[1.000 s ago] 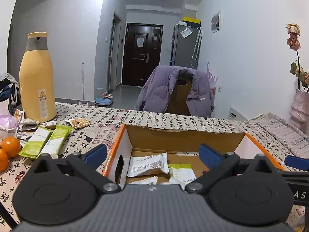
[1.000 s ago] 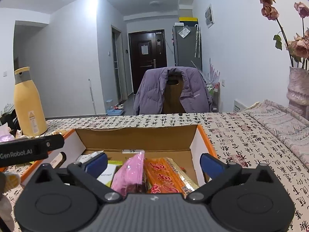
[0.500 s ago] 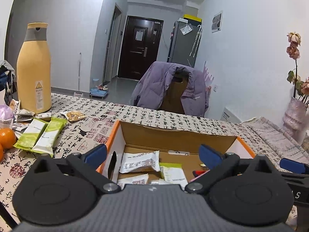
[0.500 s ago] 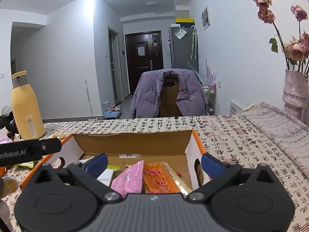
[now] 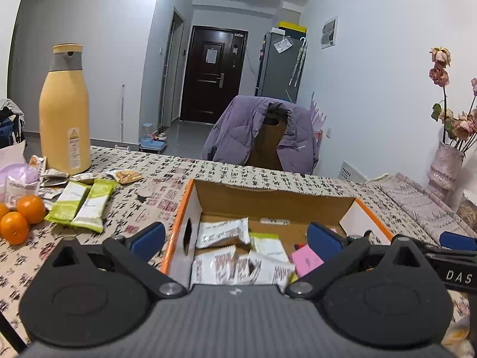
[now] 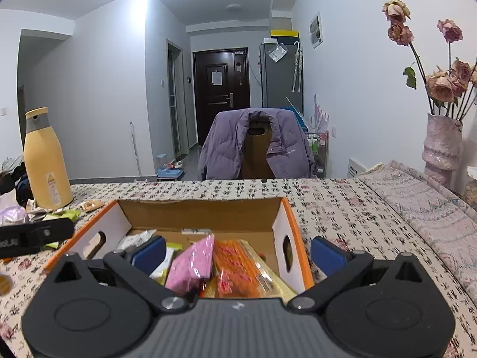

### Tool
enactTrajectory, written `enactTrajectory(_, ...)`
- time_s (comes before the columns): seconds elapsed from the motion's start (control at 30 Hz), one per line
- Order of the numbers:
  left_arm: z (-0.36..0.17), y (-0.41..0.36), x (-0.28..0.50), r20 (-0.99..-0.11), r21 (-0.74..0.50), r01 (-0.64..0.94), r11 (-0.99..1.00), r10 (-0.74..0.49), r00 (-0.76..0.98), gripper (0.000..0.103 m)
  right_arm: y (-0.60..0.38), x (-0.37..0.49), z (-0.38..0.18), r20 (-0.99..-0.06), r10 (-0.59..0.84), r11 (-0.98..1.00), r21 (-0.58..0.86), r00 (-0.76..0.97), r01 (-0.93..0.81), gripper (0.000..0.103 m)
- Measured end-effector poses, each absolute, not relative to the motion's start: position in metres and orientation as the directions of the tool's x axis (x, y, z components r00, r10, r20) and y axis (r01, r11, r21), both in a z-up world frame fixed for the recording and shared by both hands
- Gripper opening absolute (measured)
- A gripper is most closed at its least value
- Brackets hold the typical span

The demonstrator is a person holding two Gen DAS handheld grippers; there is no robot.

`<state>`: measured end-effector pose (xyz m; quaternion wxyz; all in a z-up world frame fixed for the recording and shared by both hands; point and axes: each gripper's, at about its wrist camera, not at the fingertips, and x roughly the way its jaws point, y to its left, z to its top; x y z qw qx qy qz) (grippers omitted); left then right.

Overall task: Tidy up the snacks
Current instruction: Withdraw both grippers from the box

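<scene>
Cardboard box [image 5: 268, 197] near the surface's front edge holds snack packets [image 5: 222, 232]; both grippers [image 5: 235, 237] [image 6: 237, 252] hover spread, empty. Risk: green bars [image 5: 80, 205] near the left edge may be overlooked.

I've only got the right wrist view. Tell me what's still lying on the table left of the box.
Observer: Two green-and-white bar packets lie side by side on the tablecloth, outside the cardboard box.
Operator: Now check the table's left edge.
Observer: At least two oranges sit there, left of those packets.
Operator: Report what's in the box's left part; my finger hides it.
Observer: Several white wrapped packets lie there, overlapping one another.
</scene>
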<state>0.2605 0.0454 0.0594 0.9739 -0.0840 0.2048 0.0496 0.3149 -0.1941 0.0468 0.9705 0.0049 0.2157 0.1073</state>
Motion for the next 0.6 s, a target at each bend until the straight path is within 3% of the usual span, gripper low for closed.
enactTrajectory(0.6, 0.017, 0.048, 0.178, -0.477, -0.082, -0.107, 0.991, 0.055, 0.877, 0.103, -0.218, 0.237, 0.012, -0.498, 0.201, 0.977, 0.041, 0.843, -0.209, 0.103)
